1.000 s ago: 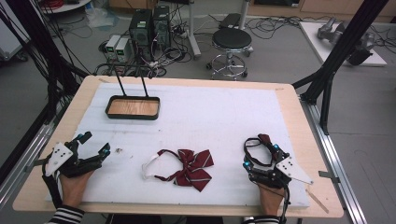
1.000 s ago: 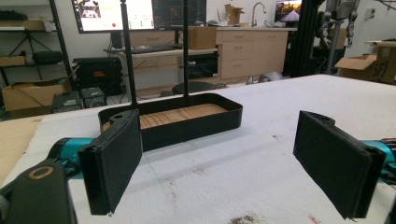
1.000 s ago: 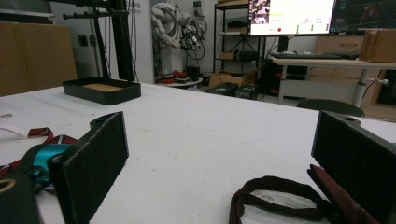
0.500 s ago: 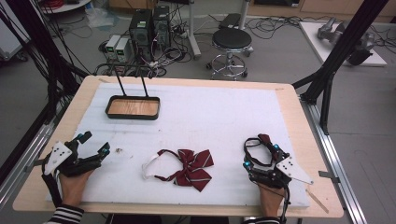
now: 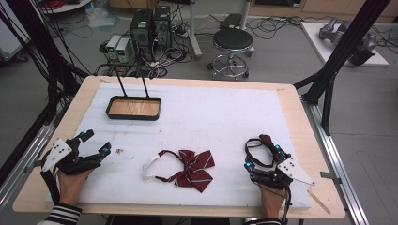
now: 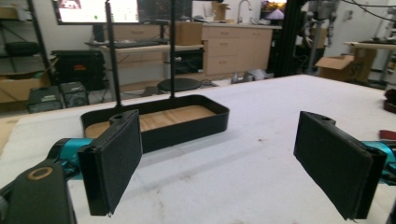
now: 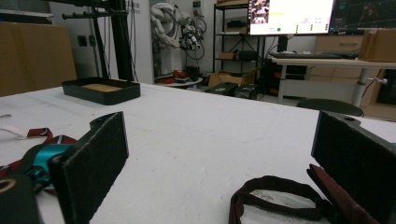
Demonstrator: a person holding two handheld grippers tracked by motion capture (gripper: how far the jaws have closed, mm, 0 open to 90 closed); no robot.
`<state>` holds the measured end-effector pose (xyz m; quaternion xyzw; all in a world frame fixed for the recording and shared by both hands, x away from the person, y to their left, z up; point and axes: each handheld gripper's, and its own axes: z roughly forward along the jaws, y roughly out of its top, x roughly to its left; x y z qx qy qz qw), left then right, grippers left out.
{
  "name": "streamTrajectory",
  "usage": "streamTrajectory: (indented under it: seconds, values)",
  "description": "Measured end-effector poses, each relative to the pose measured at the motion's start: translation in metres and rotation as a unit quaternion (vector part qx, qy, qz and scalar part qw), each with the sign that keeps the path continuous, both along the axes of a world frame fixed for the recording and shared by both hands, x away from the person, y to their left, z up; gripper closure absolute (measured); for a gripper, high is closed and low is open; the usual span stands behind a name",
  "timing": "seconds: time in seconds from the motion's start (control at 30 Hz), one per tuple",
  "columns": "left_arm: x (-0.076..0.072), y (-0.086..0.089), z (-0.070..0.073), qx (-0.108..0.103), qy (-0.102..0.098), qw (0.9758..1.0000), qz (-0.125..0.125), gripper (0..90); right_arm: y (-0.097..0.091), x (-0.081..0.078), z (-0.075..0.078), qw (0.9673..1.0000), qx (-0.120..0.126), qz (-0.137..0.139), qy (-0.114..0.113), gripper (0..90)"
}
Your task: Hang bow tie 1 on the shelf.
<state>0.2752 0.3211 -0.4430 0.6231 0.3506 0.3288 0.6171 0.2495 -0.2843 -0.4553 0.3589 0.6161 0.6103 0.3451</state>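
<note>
- Dark red bow tie with thin white stripes and a white neck strap (image 5: pixel 185 169): lies flat on the white padded mat (image 5: pixel 211 117) near its front edge, about midway between the two grippers and touching neither.
- Dark red looped band (image 5: pixel 257 150): lies on the mat at the right, between and just ahead of the right gripper's jaws; in the right gripper view the band (image 7: pixel 280 196) curves between the two pads on the mat.
- Right gripper (image 5: pixel 261 153): jaws spread wide and gripping nothing; held low over the front right of the mat, pointing away from the person, the hand (image 5: pixel 272 199) behind it with the forearm entering from the bottom edge.
- Left gripper (image 5: pixel 96 143): jaws released and wide apart, with bare mat between the pads (image 6: pixel 114 163); held at the front left, angled towards the mat's middle, by the left hand (image 5: pixel 72 183) in a striped cuff.
- Shallow black rectangular tray with a wooden floor (image 5: pixel 133 108): sits at the far left of the mat, well apart from the bow tie; two black upright rods (image 5: pixel 143 86) rise behind it.
</note>
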Motion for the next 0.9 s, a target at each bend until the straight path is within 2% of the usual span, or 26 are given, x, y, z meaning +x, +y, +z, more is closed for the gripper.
streamTrajectory:
  seconds: [0.1,0.13,0.2,0.27,0.37,0.53,0.63,0.73,0.9]
  values:
    - [0.004,-0.004,0.013,0.008,0.003,0.9997,-0.022,15.8,0.000,0.000,0.000,1.0000,0.003,-0.001,0.000,3.0]
    - [0.006,-0.007,0.022,0.015,0.002,0.9992,-0.037,15.8,0.000,0.000,0.000,1.0000,0.002,-0.001,0.000,3.0]
    - [0.007,-0.009,0.026,0.018,0.002,0.9989,-0.043,15.8,0.000,0.000,0.000,1.0000,0.001,0.000,0.000,2.9]
    - [0.011,-0.013,0.034,0.033,0.002,0.9979,-0.055,15.8,0.000,0.000,0.000,1.0000,0.001,0.000,0.000,3.0]
    - [0.016,-0.023,0.045,0.056,0.004,0.9952,-0.079,15.8,0.000,0.000,0.000,1.0000,0.000,0.000,-0.001,3.0]
    - [0.021,-0.037,0.060,0.072,0.005,0.9911,-0.112,15.8,0.000,0.000,0.000,1.0000,0.003,0.000,0.000,3.0]
    - [0.026,-0.047,0.067,0.074,0.009,0.9892,-0.126,15.8,0.000,0.000,0.000,1.0000,0.004,-0.001,0.001,2.9]
    - [0.030,-0.055,0.071,0.083,0.014,0.9863,-0.141,15.8,0.000,-0.001,0.000,1.0000,0.005,-0.001,0.001,2.9]
    - [0.033,-0.071,0.081,0.108,0.017,0.9777,-0.180,15.9,0.000,-0.001,0.000,1.0000,0.005,-0.001,0.002,3.0]
